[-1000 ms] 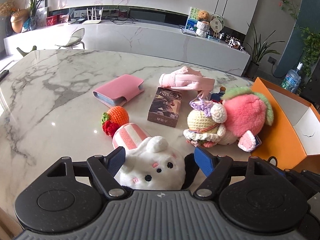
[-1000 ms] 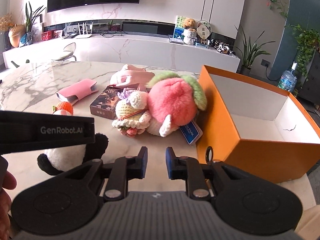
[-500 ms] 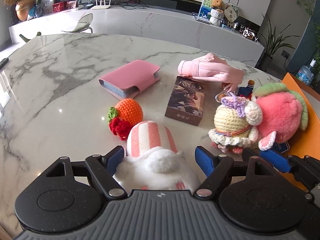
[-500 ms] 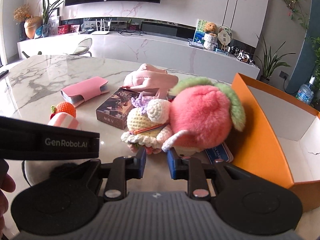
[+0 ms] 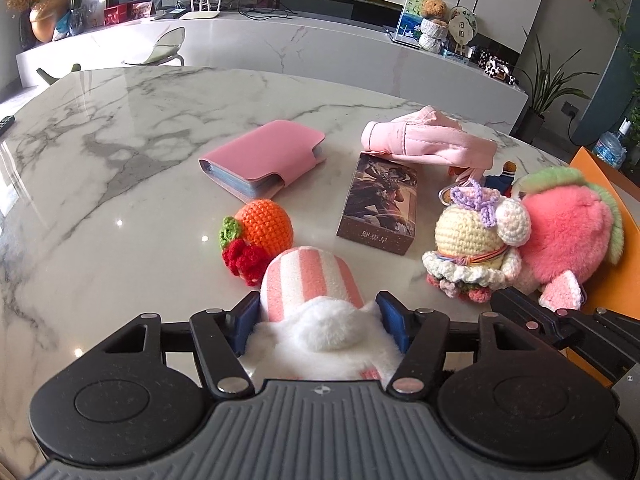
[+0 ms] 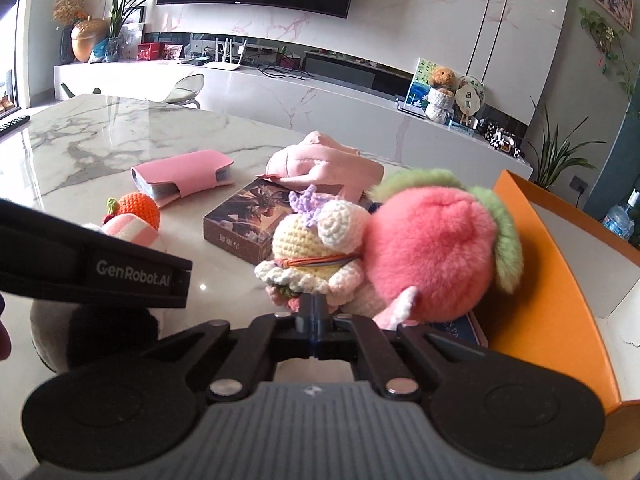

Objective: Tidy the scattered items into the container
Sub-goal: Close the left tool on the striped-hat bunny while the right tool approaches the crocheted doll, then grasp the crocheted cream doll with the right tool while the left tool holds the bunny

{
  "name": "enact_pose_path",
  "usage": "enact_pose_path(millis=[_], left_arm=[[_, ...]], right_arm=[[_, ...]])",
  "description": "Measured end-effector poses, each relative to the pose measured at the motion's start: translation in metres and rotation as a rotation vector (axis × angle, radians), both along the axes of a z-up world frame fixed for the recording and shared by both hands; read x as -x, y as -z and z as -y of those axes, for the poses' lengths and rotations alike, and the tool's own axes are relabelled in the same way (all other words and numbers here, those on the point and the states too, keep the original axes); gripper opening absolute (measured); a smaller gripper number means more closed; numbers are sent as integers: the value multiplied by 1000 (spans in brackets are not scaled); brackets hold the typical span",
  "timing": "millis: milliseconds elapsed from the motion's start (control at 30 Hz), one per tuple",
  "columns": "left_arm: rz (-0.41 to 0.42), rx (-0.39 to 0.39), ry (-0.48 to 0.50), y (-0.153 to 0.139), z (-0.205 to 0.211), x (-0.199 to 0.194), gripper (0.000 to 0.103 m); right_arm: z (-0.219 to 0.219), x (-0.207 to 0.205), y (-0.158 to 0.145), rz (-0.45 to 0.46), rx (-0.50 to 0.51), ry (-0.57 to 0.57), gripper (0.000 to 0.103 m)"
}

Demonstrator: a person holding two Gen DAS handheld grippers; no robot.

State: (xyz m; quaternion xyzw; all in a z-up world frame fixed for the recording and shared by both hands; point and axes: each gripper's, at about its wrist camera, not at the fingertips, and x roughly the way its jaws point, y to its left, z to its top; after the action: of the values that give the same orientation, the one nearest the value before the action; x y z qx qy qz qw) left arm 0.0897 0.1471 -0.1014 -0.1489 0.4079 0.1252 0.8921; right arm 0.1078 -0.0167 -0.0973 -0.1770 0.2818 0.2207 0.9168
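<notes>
left wrist: left tool (image 5: 318, 320) closing around white plush (image 5: 320, 340).

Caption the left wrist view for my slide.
Left claw closing around white plush bunny on marble table.

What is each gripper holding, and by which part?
Left gripper: jaws closing on the body of the white plush toy. Right gripper: shut against the crochet doll; hold unclear.

Orange box (image 6: 560, 280); pink-striped plush (image 5: 308, 280).
</notes>
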Motion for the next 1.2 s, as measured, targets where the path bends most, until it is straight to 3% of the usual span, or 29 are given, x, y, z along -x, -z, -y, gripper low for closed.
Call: enact_pose_path(millis=[233, 400, 500, 600, 767, 900, 933, 967, 1200], left_arm=[[19, -19, 11, -8, 6, 12, 70], [36, -23, 5, -14, 5, 12, 69], [39, -23, 6, -14, 5, 11, 69], [33, -24, 6, -13, 6, 11, 69], [32, -22, 17, -12, 9, 10, 70], [31, -21, 35, -12, 14, 9, 70], [29, -21, 38, -11, 14, 8, 70], [27, -20, 40, -11, 15, 8, 70], [53, -30, 45, -21, 19, 15, 68]], right_arm=[[7, 12, -8, -2, -8, 1, 0], [15, 9, -15, -11, -30, 60, 7], [18, 9, -18, -14, -28, 85, 17], [20, 18, -22, 40, -16, 107, 19], [24, 23, -27, 152, 23, 148, 36], [24, 9, -21, 92, 24, 180, 35], [25, 6, -19, 76, 19, 182, 28], [25, 5, -18, 70, 17, 182, 10], [26, 15, -24, 91, 26, 162, 5]])
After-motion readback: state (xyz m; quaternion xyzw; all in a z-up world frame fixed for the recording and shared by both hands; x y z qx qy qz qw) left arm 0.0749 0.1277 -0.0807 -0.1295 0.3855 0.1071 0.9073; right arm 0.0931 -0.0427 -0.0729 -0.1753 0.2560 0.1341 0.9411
